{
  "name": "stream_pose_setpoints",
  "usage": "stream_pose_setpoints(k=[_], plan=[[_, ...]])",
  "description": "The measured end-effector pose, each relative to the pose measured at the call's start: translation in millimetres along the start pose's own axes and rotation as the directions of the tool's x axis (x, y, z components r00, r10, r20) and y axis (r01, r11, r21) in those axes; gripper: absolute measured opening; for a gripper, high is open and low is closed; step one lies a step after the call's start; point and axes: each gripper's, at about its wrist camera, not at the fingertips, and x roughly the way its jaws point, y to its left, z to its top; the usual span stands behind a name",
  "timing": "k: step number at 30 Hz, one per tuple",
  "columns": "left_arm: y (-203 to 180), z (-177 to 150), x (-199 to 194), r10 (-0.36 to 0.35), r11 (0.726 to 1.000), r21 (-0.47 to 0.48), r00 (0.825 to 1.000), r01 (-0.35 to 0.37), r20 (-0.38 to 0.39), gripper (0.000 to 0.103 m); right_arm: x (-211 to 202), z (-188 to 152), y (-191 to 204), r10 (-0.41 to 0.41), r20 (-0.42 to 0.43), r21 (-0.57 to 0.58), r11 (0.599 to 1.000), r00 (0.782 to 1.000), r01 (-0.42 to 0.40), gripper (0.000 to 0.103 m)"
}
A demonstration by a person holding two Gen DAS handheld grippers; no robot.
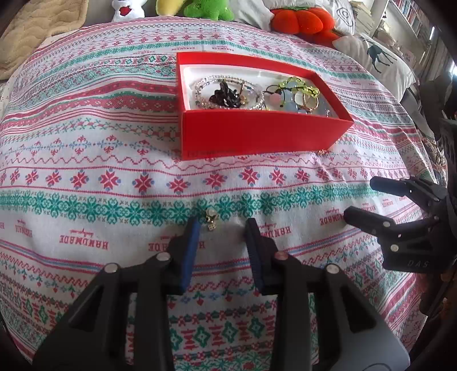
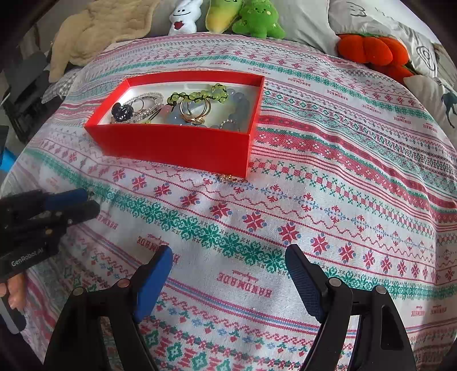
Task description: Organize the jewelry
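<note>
A red box (image 1: pixel 257 134) with a white lining holds several bracelets, rings and a black hair clip; it also shows in the right wrist view (image 2: pixel 177 145). A small gold and pearl earring (image 1: pixel 210 219) lies on the patterned cloth just in front of my left gripper (image 1: pixel 221 228), near its left finger; the jaws are open around that spot. My right gripper (image 2: pixel 228 256) is open and empty over bare cloth; it also shows in the left wrist view (image 1: pixel 362 199). A small gold piece (image 2: pixel 227 179) lies on the cloth by the box's near right corner.
The patterned cloth (image 2: pixel 342 199) covers the whole work surface. Plush toys (image 2: pixel 257 20), an orange plush (image 2: pixel 371 48), pillows and a beige blanket (image 2: pixel 100 34) line the far edge. The left gripper shows at the left of the right wrist view (image 2: pixel 88 202).
</note>
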Motion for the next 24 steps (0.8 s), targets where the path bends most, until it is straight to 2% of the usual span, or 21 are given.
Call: stream_pose_setpoints(k=[7, 9, 11, 17, 24], plan=[[-1, 2, 4, 0.004, 1.000, -0.002, 1.000, -0.004, 0.001, 0.016, 1, 0, 2, -0.004, -0.003, -0.011, 1.000, 1.000, 0.004, 0.082], [-3, 3, 6, 0.011, 1.000, 0.007, 1.000, -0.011, -0.003, 0.008, 1, 0, 1, -0.005, -0.002, -0.010, 1.000, 1.000, 0.005, 0.082], [-4, 4, 6, 0.022, 1.000, 0.014, 1.000, -0.022, -0.007, 0.006, 2, 1, -1, -0.007, -0.001, -0.006, 1.000, 1.000, 0.007, 0.082], [-4, 11, 4, 0.049, 0.999, 0.015, 0.998, -0.049, -0.030, 0.006, 5, 7, -11, 0.006, 0.015, 0.028, 1.000, 1.000, -0.006, 0.082], [4, 15, -3, 0.088, 0.996, -0.015, 0.995, -0.089, -0.053, 0.006, 19, 22, -17, 0.060, 0.025, 0.082, 0.995, 0.998, -0.062, 0.082]])
